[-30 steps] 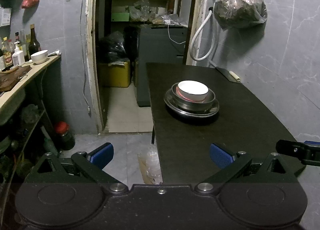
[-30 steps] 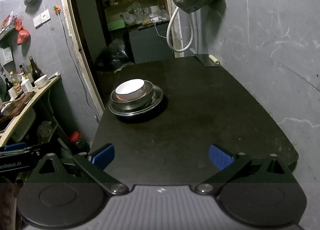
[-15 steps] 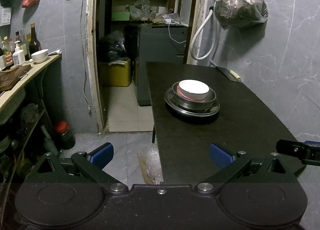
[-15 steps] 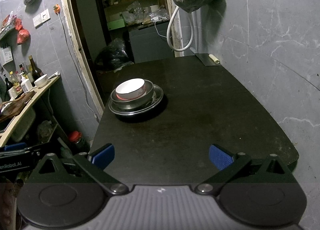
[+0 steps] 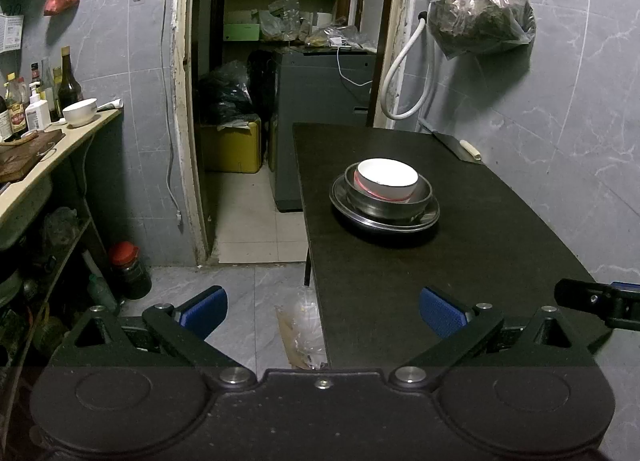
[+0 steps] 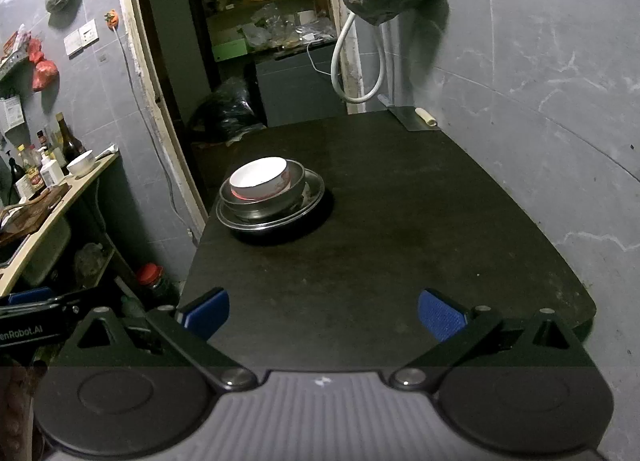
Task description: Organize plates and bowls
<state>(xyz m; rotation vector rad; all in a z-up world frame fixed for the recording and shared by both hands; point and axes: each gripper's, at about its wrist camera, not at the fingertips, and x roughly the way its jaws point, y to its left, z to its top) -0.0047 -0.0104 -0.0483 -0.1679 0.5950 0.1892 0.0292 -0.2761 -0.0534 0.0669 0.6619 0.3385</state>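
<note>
Nothing moved since prior frame; bowl stack (image 5: 385,197) upright on table (image 5: 400,281); both tongs (image 5: 322,307) (image 6: 322,309) wide, empty.

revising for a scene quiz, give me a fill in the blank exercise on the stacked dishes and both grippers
1. The white ceramic bowl sits inside a ____ bowl.
2. The stack rests on a wide steel plate on the ____ table.
3. The left gripper and right gripper are both ____.

Missing words: steel; black; open
</note>
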